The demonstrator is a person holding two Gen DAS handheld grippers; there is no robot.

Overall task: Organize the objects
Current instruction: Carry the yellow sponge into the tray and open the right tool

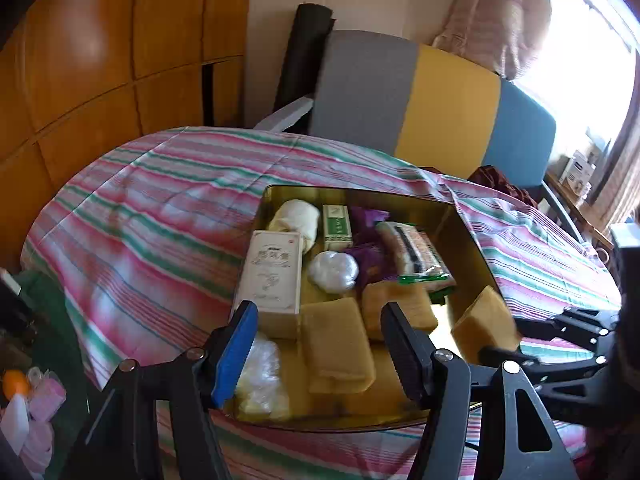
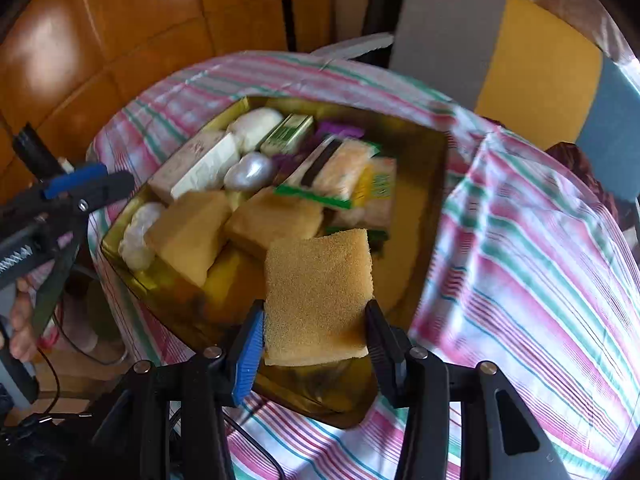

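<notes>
A gold tin box [image 1: 472, 248] [image 2: 424, 216] sits on a striped cloth and holds sponges, boxes and packets. My right gripper [image 2: 314, 340] is shut on a yellow sponge [image 2: 318, 296] and holds it over the tin's near right part; that sponge also shows in the left wrist view [image 1: 486, 324]. My left gripper [image 1: 316, 356] is open and empty above the tin's near edge, over a flat sponge [image 1: 336, 348]. Another sponge [image 1: 400, 308] lies beside it. In the right wrist view two sponges [image 2: 192, 236] [image 2: 276, 220] lie in the tin.
The tin also holds a white carton [image 1: 274, 272], a green box [image 1: 337, 226], a white ball [image 1: 334, 270], purple wrap [image 1: 374, 258] and a snack packet [image 1: 420, 256]. A striped chair [image 1: 436, 108] stands behind the table. Clutter lies at the left [image 1: 28, 400].
</notes>
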